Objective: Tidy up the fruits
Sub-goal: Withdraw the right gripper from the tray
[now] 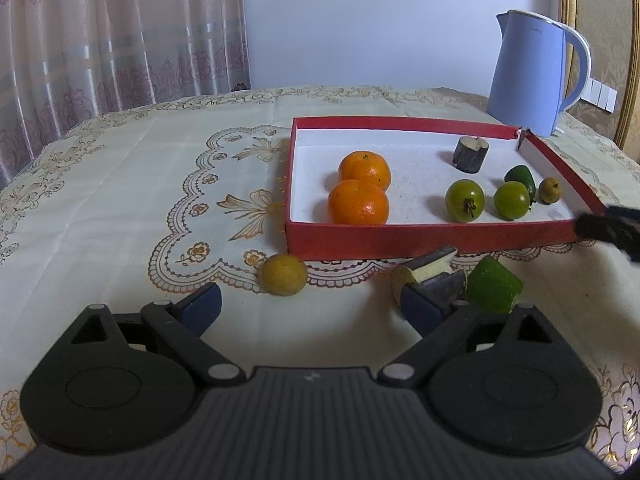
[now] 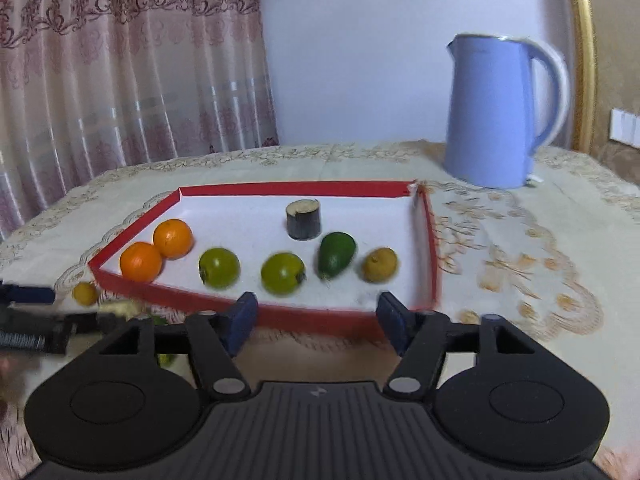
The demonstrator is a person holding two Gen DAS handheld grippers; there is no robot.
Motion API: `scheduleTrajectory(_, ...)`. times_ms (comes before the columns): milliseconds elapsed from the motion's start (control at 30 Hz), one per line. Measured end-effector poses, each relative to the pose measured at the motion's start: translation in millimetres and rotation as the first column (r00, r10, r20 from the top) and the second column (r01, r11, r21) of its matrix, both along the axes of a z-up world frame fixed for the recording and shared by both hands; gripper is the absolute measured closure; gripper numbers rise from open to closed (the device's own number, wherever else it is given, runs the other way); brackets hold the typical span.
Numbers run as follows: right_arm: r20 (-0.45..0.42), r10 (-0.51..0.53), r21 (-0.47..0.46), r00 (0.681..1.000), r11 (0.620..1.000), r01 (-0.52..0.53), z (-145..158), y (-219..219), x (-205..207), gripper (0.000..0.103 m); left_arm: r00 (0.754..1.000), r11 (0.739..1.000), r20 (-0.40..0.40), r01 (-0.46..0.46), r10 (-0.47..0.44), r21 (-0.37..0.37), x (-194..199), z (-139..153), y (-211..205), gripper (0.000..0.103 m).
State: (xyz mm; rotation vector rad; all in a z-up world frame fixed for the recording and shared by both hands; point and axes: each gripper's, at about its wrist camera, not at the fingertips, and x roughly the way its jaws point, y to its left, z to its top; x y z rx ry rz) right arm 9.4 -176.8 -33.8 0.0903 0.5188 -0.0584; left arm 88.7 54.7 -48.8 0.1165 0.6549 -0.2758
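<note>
A: Grippers?
B: Left gripper [image 1: 312,304] jaws wide, nothing btwn. Right gripper [image 2: 318,318] jaws apart, empty, near red tray [image 2: 320,314].
A: Fruit?
B: Yellow fruit [image 1: 285,274] on tablecloth [image 1: 120,200] just outside tray; oranges [image 2: 156,250] inside, far left.

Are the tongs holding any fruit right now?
No. The left tongs and right tongs are both open and empty; the fruit lies loose.
</note>
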Motion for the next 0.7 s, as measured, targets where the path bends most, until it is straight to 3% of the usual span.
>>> scheduleTrajectory(100,0.029,-0.005,0.020,1.000,1.000,0.004,1,-2,-23,0.033,1.000,1.000,0.001,0.001,-0.001,0.004,-1,0,-1,0.007)
scheduleTrajectory(233,-0.006,0.019,-0.056,1.000,0.998,-0.019,-6,6,-38,0.032,1.000,1.000,0.012,0.009,-0.009,0.008,-5,1,-1,0.007)
scheduleTrajectory(467,-0.087,-0.005,0.044,0.996,0.999,0.009,-24,-12,-29,0.032,1.000,1.000,0.022,0.017,-0.017,-0.003,-8,3,1,0.007)
scheduleTrajectory(700,-0.107,0.004,-0.006,0.994,1.000,-0.005,-26,-2,-27,0.026,0.998,1.000,0.066,-0.001,-0.001,0.024,-12,6,0,0.008)
